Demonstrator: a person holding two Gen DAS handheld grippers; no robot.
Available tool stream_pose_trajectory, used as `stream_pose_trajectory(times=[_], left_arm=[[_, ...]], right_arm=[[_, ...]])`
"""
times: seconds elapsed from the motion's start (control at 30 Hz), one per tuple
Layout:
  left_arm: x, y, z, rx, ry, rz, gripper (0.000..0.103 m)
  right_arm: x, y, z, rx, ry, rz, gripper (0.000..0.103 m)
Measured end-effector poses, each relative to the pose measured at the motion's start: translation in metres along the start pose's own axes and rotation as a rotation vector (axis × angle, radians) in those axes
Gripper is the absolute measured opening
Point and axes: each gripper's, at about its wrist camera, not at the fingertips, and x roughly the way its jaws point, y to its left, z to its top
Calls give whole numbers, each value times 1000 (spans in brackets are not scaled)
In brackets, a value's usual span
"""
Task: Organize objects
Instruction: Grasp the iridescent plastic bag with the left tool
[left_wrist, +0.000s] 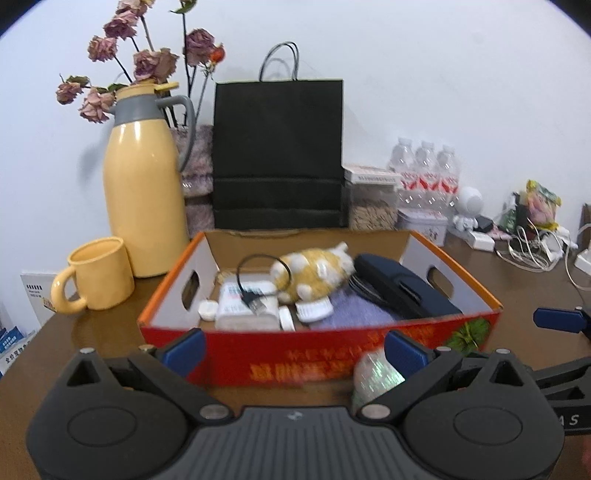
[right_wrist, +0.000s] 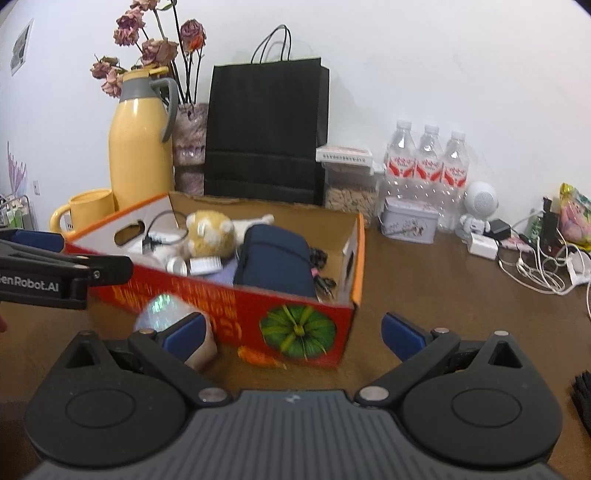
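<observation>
Both your tools, left tool (left_wrist: 293, 347) and right tool (right_wrist: 293, 334), released, empty. Cardboard box (left_wrist: 325, 354) at 12 o'clock holds plush toy (left_wrist: 314, 273), navy pouch (left_wrist: 402, 290). Iridescent ball (right_wrist: 166, 314) left on tabletop (right_wrist: 443, 280).

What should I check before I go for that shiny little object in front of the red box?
1. Left gripper open: ok.
2. Right gripper open: ok.
3. Shiny object outside the red box, on the table: ok.
4. Object sharp enough to judge its shape: not ok, blurred.
5. Free room in the box: cannot tell; plush toy, navy pouch and cable fill much of it.
6. Grippers apart from each other: ok.
</observation>
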Motion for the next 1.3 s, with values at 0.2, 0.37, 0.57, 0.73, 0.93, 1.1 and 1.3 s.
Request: stream_pose_trajectory(times=[0.2, 0.37, 0.57, 0.73, 0.93, 1.1, 1.3], left_arm=[[-3, -21, -15, 24, 55, -26, 103], [4, -39, -22, 39, 97, -44, 103], [21, -56, -28, 66, 124, -32, 103], [35, -61, -31, 68, 131, 4, 103], [48, -62, -30, 45, 151, -8, 103], [53, -52, -30, -25, 161, -60, 100], [55, -51, -32, -17, 186, -76, 42]], right_arm=[[-10, -16, -15, 14, 18, -10, 103], [-14, -35, -24, 48, 23, -17, 103], [-13, -51, -29, 96, 26, -19, 103], [-9, -51, -32, 98, 38, -27, 103], [-7, -52, -33, 107, 42, -38, 103], [-6, -51, -35, 110, 44, -45, 103], [-4, -48, -35, 99, 48, -47, 103]])
